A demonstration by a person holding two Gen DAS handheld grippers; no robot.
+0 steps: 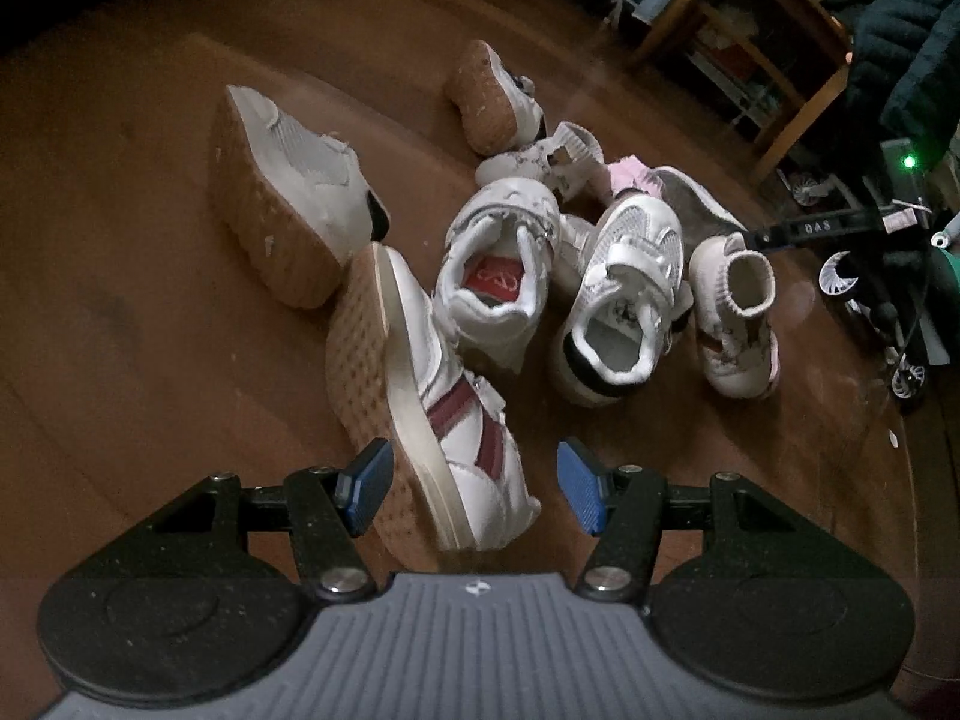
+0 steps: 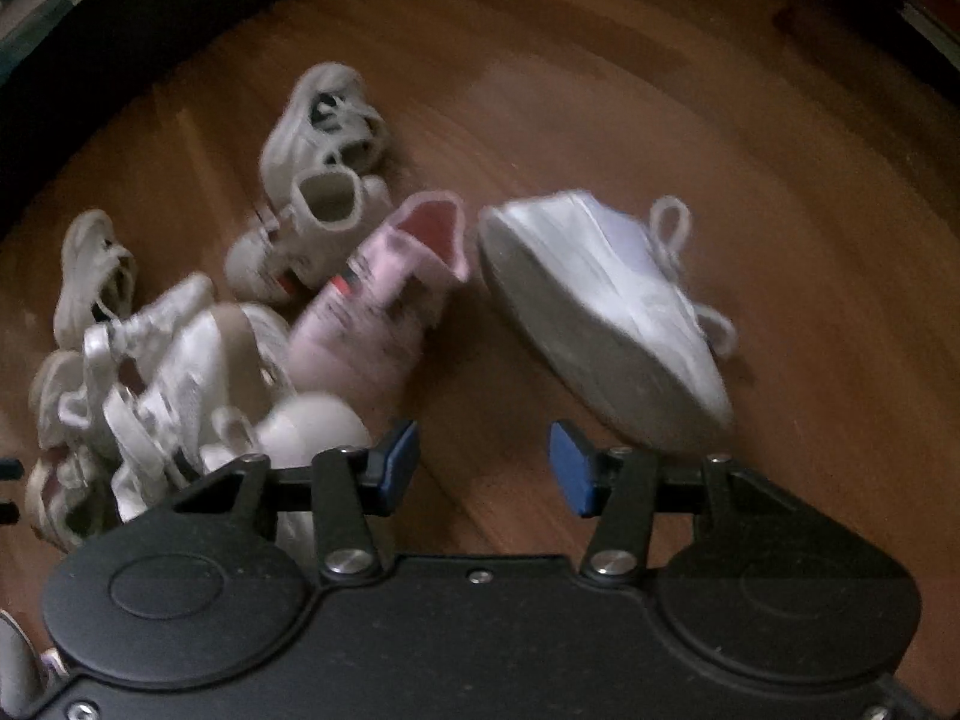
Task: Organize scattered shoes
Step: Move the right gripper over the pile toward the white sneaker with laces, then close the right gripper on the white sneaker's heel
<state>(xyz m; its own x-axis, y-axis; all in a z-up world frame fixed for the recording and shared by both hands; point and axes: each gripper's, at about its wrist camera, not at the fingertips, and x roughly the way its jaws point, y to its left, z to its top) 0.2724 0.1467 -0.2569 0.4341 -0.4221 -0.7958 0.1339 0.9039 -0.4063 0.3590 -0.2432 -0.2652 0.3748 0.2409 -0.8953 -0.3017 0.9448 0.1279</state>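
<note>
Left tongs open, pointing down at the wood floor. Shoe with maroon stripes lies on its side between the blue pads; left pad sits just at its waffle sole, right pad clear of the upper. Can't confirm contact on the left, so not a grip.

Beyond it, left wrist view: white strap shoe with red insole upright, leaning against the striped one. Next to it on the right a white mesh strap sneaker, then a small sock-collar bootie. To the left, a grey knit shoe on its side, tan sole facing the camera. Behind the cluster, more small white shoes piled together and one tipped over showing a tan sole. Far right: wooden shelf frame and a dark jacket.

Right tongs also open, nothing between the pads, bare floor under the gap. View is motion-blurred. Just past the right pad, a white lace-up sneaker on its side, sole toward the camera. Left of it a pink high-top, then a heap of white strap shoes at lower left. Further back, a white bootie.
</note>
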